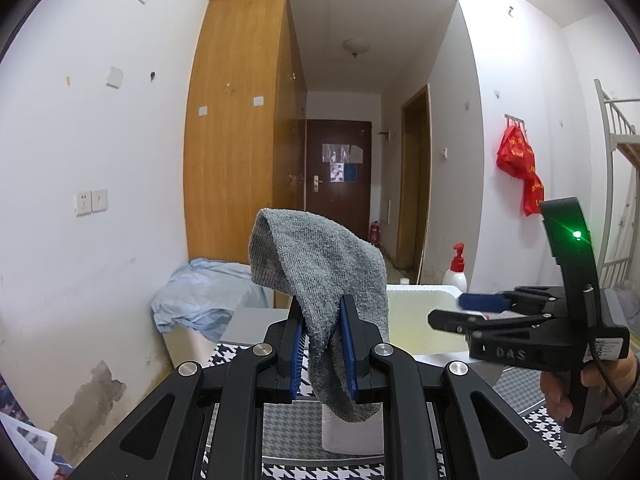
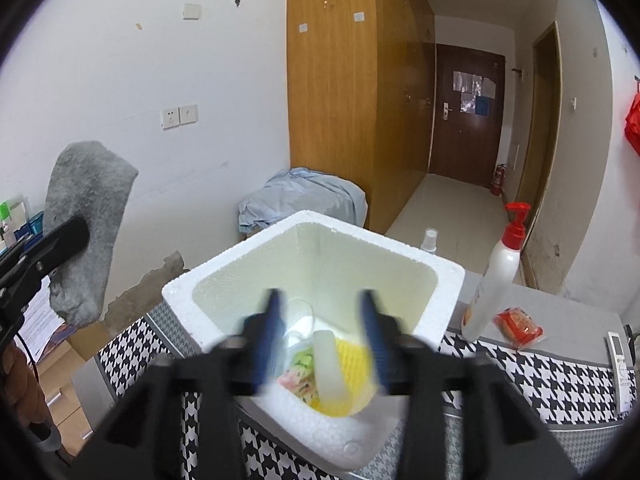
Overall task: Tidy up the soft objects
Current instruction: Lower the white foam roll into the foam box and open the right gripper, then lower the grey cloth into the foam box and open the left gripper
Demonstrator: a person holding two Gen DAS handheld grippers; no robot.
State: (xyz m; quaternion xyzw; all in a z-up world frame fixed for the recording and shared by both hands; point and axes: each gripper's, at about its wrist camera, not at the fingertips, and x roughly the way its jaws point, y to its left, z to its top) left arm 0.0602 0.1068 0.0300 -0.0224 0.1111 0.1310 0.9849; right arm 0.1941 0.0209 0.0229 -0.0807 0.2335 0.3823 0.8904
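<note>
My left gripper is shut on a grey sock, which stands up between the blue pads and flops over to the right; it also shows at the left of the right wrist view, held in the air. My right gripper is open and empty, blurred, above the open white foam box. Inside the box lie a yellow item, a white piece and a colourful packet. In the left wrist view the right gripper is at the right, in front of the box.
The box stands on a houndstooth-patterned cloth. A white pump bottle with a red top, a red packet and a remote sit to its right. A white roll is under the sock. A blue cloth covers a bin.
</note>
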